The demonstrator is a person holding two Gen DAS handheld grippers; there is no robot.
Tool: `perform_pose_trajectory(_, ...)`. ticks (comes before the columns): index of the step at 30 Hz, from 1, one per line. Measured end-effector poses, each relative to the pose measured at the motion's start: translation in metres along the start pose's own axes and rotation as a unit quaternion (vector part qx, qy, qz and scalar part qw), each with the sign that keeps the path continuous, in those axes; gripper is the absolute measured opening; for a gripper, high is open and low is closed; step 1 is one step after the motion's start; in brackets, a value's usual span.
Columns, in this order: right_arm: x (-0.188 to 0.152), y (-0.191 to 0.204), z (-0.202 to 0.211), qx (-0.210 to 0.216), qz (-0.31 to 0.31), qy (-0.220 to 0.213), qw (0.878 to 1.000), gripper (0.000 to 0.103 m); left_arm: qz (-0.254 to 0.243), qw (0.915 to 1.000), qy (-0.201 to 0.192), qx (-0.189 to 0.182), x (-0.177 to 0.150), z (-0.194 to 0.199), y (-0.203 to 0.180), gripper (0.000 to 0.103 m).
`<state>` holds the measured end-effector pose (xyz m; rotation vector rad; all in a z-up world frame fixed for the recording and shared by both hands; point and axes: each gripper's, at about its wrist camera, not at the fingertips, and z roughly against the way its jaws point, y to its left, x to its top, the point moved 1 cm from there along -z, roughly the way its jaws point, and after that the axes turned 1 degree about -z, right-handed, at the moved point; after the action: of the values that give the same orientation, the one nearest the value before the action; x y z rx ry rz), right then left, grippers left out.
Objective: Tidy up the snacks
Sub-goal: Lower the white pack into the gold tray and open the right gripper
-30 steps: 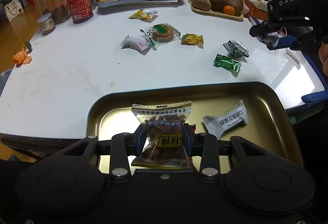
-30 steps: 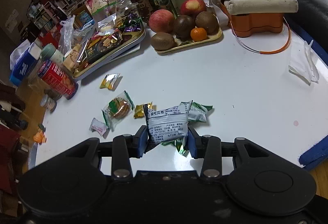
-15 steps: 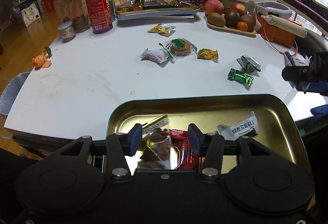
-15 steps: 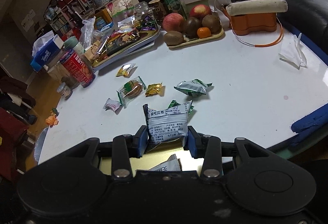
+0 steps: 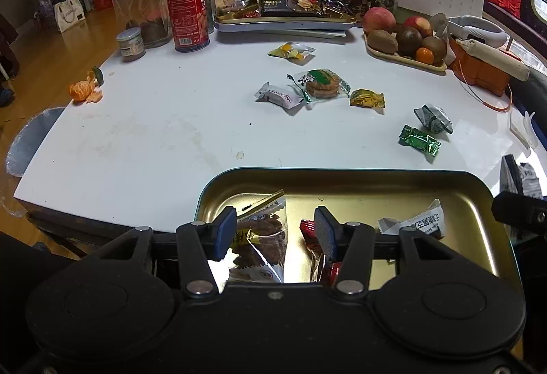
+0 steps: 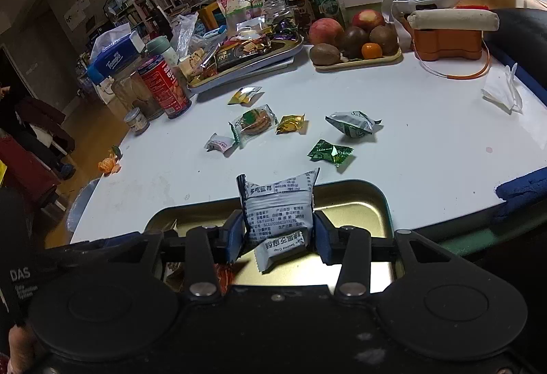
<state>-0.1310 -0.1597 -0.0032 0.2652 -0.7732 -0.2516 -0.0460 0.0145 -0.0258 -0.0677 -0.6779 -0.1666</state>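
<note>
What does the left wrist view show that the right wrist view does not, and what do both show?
Only the left wrist view shows the left gripper, open, over the brown snack lying in the tin tray.

Only the right wrist view shows the right gripper, its jaws opening, with the grey packet between them over the tray.

Both show the green candy, the cookie, the fruit plate and the red can.

Dim indoor light is glaring off the white worktop (image 5: 164, 121) and gold tray (image 5: 376, 189). Fisheye distortion is bending both views' edges. Corners are darkening; the background is looking soft and murky.
</note>
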Motion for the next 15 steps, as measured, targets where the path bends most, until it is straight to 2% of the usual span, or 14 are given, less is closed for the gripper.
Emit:
perform_pose_trajectory(6, -0.009, 0.006, -0.001, -0.018, 0.009, 0.008, 1.000, 0.057, 0.008, 0.9999, 0.010, 0.000, 0.000, -0.003, 0.002, 0.057)
perform_pose_trajectory(11, -0.006, 0.004, -0.001, -0.013, -0.004, 0.006, 1.000, 0.057, 0.015, 0.9997, 0.018, -0.002, 0.000, -0.004, 0.004, 0.057)
perform_pose_trajectory(15, 0.006, 0.004, -0.005, -0.015, -0.034, 0.037, 0.999, 0.057, 0.029, 0.9985, 0.046, -0.006, 0.001, -0.012, 0.007, 0.057)
